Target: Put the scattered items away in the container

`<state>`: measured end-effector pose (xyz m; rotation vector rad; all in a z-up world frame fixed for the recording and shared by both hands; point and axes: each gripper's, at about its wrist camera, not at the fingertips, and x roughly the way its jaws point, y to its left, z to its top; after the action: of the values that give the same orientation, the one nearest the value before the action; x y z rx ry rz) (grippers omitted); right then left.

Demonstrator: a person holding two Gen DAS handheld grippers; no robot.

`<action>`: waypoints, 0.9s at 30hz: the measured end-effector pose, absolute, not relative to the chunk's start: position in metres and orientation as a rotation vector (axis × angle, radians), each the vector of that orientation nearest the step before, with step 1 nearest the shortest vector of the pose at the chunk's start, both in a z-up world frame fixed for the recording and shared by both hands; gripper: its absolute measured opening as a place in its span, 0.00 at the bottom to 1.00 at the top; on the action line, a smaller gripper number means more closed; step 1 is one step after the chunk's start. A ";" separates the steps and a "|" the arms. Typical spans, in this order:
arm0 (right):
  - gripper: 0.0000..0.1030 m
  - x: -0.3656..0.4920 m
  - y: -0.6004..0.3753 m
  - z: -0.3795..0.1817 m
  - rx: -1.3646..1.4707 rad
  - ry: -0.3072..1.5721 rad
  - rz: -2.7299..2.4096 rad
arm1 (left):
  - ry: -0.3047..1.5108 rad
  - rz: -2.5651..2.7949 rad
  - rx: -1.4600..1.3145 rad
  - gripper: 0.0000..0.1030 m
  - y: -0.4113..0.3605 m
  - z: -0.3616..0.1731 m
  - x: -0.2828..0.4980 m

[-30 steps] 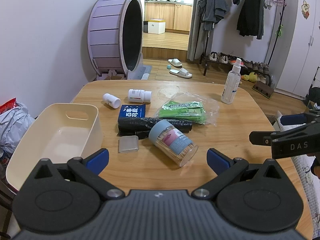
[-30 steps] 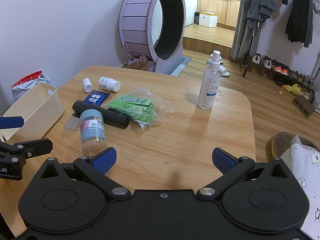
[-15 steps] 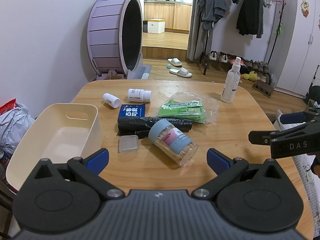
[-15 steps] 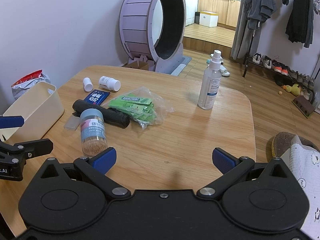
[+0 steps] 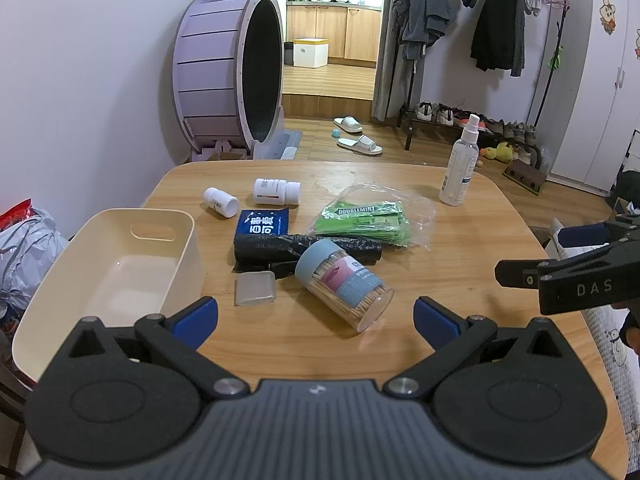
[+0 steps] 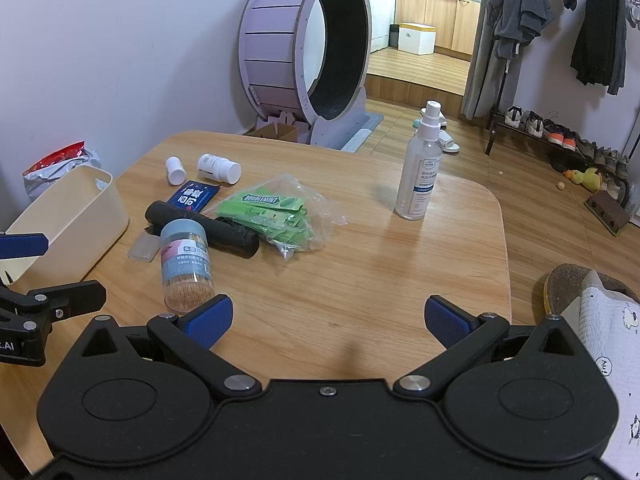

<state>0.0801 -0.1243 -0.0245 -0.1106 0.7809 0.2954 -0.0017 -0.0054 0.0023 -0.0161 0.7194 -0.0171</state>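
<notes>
A cream bin (image 5: 120, 272) stands empty at the table's left edge; it also shows in the right wrist view (image 6: 76, 220). Scattered beside it lie a toothpick jar (image 5: 344, 284), a black bag roll (image 5: 280, 250), a blue packet (image 5: 262, 222), a clear small box (image 5: 255, 288), a bag of green gum packs (image 5: 368, 220) and two white pill bottles (image 5: 276, 191). A spray bottle (image 6: 420, 168) stands upright to the right. My left gripper (image 5: 316, 316) is open, just short of the jar. My right gripper (image 6: 326, 318) is open over bare table.
The wooden table (image 6: 360, 280) has rounded corners. A large purple wheel (image 5: 232, 84) stands behind it by the wall. A plastic bag (image 5: 24, 248) lies left of the bin. A clothes rack and shoes stand at the back right.
</notes>
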 end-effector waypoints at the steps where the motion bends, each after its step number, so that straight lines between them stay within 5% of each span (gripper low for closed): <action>1: 1.00 0.080 -0.124 -0.025 -0.110 0.780 0.295 | 0.719 -0.017 -0.016 1.00 -0.005 0.002 -0.002; 27: 1.00 0.154 -0.185 -0.039 0.057 0.554 0.223 | 0.659 -0.154 -0.104 1.00 0.010 -0.006 0.008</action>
<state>0.1537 -0.1854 -0.0391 0.0569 0.5539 0.2229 0.0076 0.0104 -0.0060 -0.1037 0.6589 -0.1536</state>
